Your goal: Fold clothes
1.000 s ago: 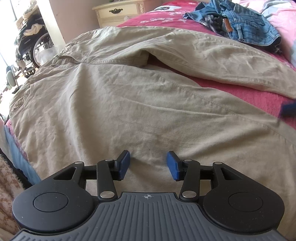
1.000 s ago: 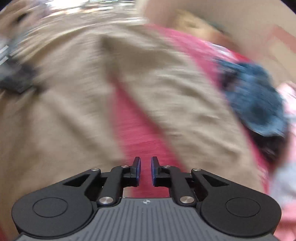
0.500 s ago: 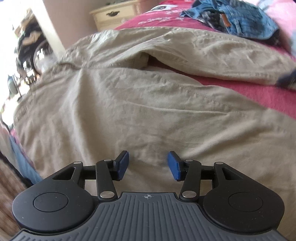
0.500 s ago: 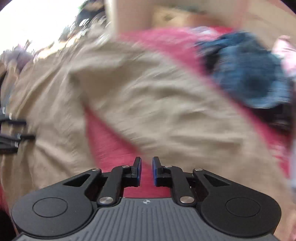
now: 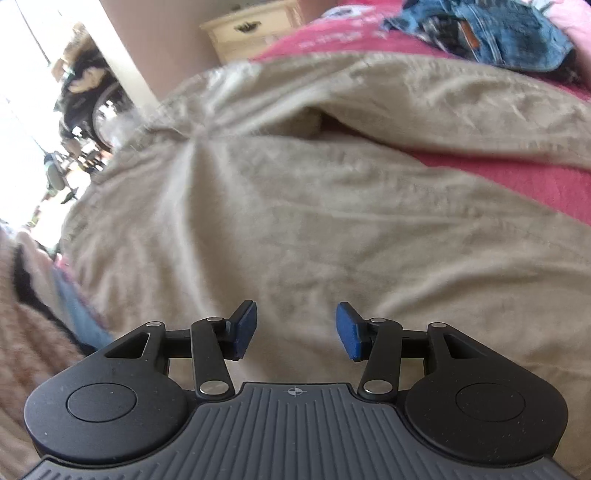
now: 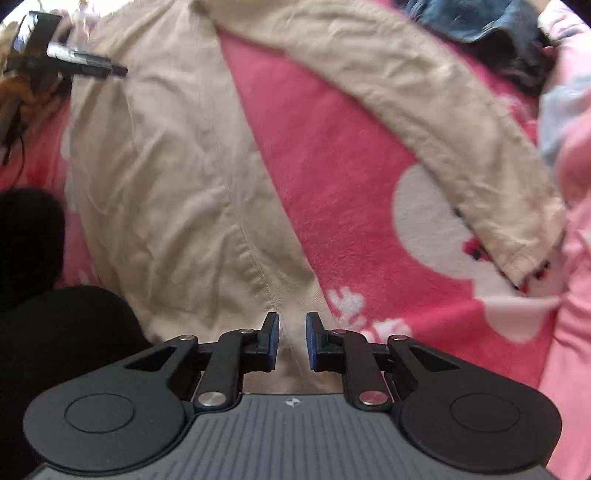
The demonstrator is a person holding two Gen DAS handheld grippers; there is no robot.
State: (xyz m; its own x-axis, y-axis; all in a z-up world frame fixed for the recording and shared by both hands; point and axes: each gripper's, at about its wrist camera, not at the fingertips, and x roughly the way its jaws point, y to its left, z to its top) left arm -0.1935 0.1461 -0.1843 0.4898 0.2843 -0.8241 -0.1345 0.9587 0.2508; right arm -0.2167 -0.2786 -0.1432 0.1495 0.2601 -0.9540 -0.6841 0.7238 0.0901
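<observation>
Khaki trousers [image 5: 295, 221] lie spread on a bed with a pink blanket [image 6: 332, 166], legs splayed apart, blanket showing between them. Left tool [image 5: 295, 330]: jaws wide apart, holding nothing, poised low over the upper part of the trousers. Right tool [image 6: 291, 341]: jaws narrowly parted, positioned over the hem end of one leg at its seam; whether the pads touch the cloth cannot be told. Jeans [image 5: 509, 40] lie bunched beyond the far leg. A cream dresser [image 5: 255, 29] stands behind the bed.
</observation>
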